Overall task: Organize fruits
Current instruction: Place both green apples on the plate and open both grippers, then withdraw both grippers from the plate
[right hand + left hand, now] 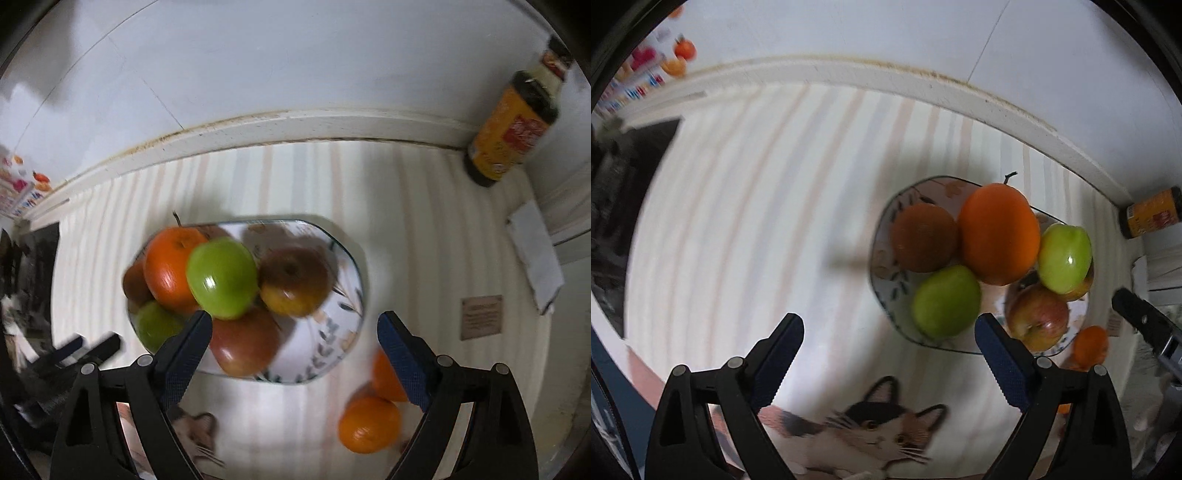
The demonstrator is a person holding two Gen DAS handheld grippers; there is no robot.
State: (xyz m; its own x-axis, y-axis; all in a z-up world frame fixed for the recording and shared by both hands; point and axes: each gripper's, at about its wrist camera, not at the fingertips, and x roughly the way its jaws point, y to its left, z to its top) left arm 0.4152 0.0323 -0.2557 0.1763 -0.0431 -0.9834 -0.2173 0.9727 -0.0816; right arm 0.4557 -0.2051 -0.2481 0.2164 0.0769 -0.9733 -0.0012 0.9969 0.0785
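A leaf-patterned plate [882, 266] [354, 280] on a striped cloth holds a big orange [999, 234] [166, 269], a brown fruit [923, 238], two green apples [945, 301] [221, 277] and two reddish apples [1039, 317] [295, 282]. Two small oranges [369, 424] lie on the cloth right of the plate. My left gripper [888, 325] hangs open over the plate's near left edge, holding nothing. My right gripper [294, 319] is open above the plate's near side, with a red apple [243, 343] below its left finger, untouched.
A dark bottle with a yellow label [513, 136] stands in the back right corner by the wall ledge. White paper [535, 254] and a brown tag [482, 317] lie at the right. A cat picture [879, 432] is on the cloth's near edge; a dark stove [624, 192] is left.
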